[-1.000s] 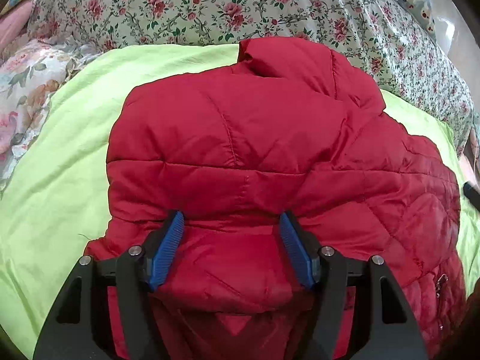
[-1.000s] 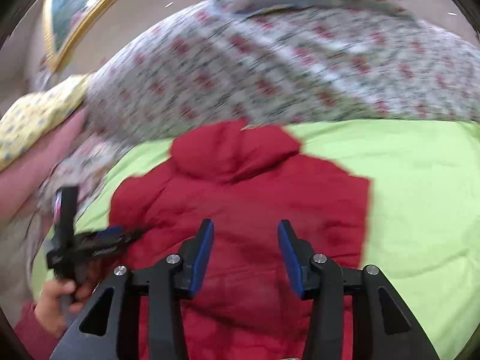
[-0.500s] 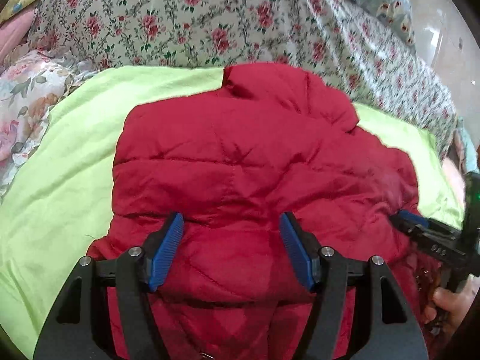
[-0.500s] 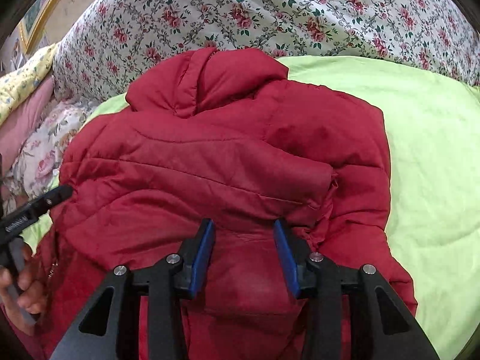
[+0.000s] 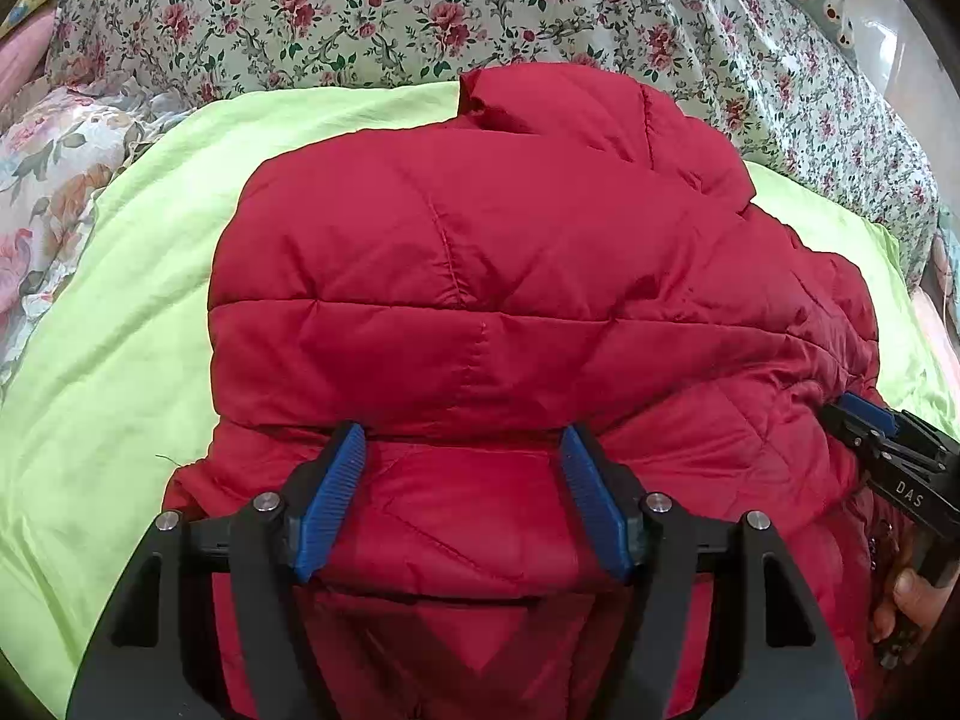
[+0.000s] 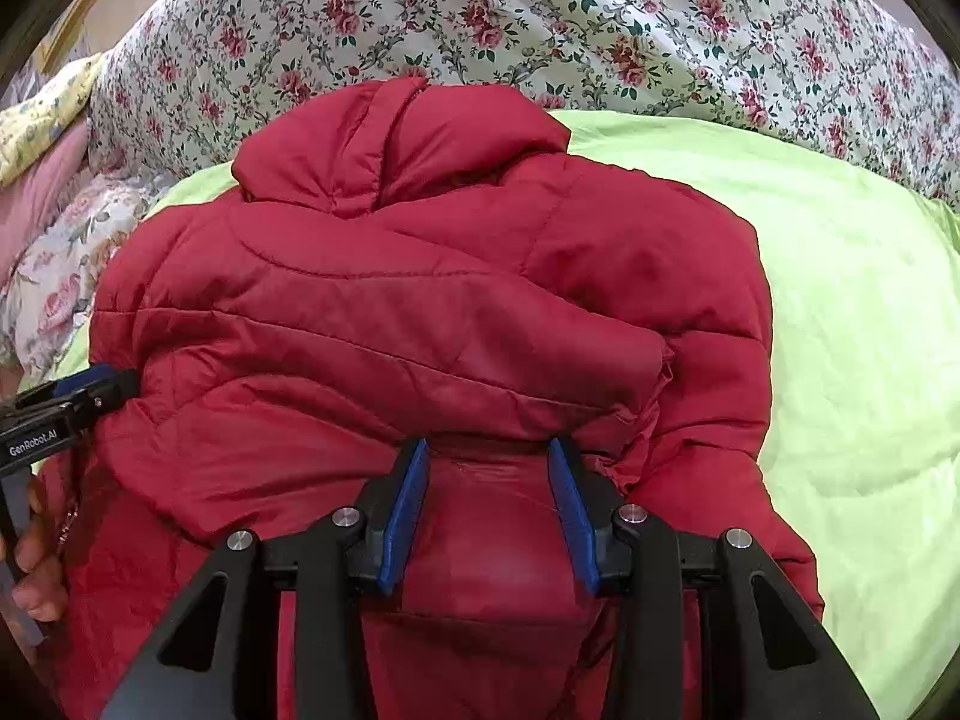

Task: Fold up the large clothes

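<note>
Left wrist: I see the red quilted puffer jacket (image 5: pixel 480 312), folded, lying on a lime sheet (image 5: pixel 108 360) against a floral quilt (image 5: pixel 360 6). Left claw (image 5: pixel 462 468) is spread wide, blue ribbed pads straddling a puffy fold, nothing clamped. "DAS" is printed on the right claw (image 5: pixel 864 420).

Right wrist: right claw (image 6: pixel 489 480) is released, bulging fabric between its pads. Left claw (image 6: pixel 90 387) reads "GenRobot.AI".

jacket (image 5: pixel 480 312): red, quilted, puffy
state: partly folded, sleeve across the body
hood: far end
place: lime-green sheet (image 5: pixel 120 330)
</note>
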Demonstrator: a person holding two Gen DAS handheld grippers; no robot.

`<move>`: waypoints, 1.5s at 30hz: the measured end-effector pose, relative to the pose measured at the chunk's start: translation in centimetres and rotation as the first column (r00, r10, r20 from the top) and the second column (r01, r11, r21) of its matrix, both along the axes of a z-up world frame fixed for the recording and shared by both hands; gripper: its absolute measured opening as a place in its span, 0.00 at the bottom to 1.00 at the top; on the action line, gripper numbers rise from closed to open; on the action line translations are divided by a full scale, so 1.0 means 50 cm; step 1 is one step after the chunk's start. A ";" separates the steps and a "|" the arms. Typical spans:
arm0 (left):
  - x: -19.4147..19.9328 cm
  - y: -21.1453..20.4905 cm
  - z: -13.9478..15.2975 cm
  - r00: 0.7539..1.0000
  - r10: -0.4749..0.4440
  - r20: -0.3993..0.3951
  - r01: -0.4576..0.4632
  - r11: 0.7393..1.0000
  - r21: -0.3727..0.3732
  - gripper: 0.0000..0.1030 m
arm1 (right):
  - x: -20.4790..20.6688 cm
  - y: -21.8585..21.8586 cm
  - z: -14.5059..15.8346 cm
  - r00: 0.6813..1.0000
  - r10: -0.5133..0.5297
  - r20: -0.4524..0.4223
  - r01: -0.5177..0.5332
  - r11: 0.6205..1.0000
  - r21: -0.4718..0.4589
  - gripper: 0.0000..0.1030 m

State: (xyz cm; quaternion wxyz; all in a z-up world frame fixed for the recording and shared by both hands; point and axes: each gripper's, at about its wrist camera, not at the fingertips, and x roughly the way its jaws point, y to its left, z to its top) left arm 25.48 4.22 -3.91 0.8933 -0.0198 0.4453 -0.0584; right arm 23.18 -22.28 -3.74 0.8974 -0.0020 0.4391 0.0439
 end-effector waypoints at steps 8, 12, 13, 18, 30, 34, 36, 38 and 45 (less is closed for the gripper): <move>-0.011 0.001 0.009 1.000 0.009 0.027 -0.008 1.000 -0.001 0.68 | -0.023 -0.004 0.009 1.000 -0.005 0.025 0.005 1.000 0.013 0.44; -0.035 0.009 0.027 0.999 0.001 0.041 0.000 1.000 -0.027 0.68 | -0.064 -0.004 0.036 0.999 -0.013 0.049 0.012 1.000 0.021 0.47; -0.041 0.013 0.031 0.999 0.005 0.043 -0.004 0.999 -0.035 0.68 | -0.078 -0.005 0.046 0.999 -0.015 0.052 0.014 1.000 0.023 0.50; -0.086 0.039 0.040 0.998 0.044 0.052 -0.039 0.995 -0.092 0.68 | -0.133 -0.005 0.061 0.999 -0.022 0.038 0.021 0.999 0.043 0.60; -0.266 0.102 0.069 0.995 0.099 0.017 -0.096 0.985 -0.144 0.68 | -0.314 -0.008 0.101 0.999 0.000 0.041 -0.003 0.997 0.072 0.66; -0.318 0.110 0.088 0.996 0.091 0.017 -0.089 0.991 -0.099 0.68 | -0.354 -0.018 0.128 0.998 -0.011 0.063 0.010 1.000 0.014 0.77; -0.339 0.118 0.095 0.996 0.090 0.014 -0.088 0.992 -0.091 0.68 | -0.373 -0.026 0.130 0.998 -0.021 0.057 0.021 1.000 -0.005 0.84; -0.358 0.127 0.098 0.996 0.087 0.007 -0.086 0.992 -0.095 0.68 | -0.392 -0.043 0.126 0.999 -0.038 0.035 0.038 0.999 -0.007 0.84; -0.422 0.141 0.101 0.997 0.079 0.014 -0.079 0.996 -0.041 0.74 | -0.454 -0.087 0.099 0.996 -0.075 -0.043 0.074 0.997 -0.019 0.84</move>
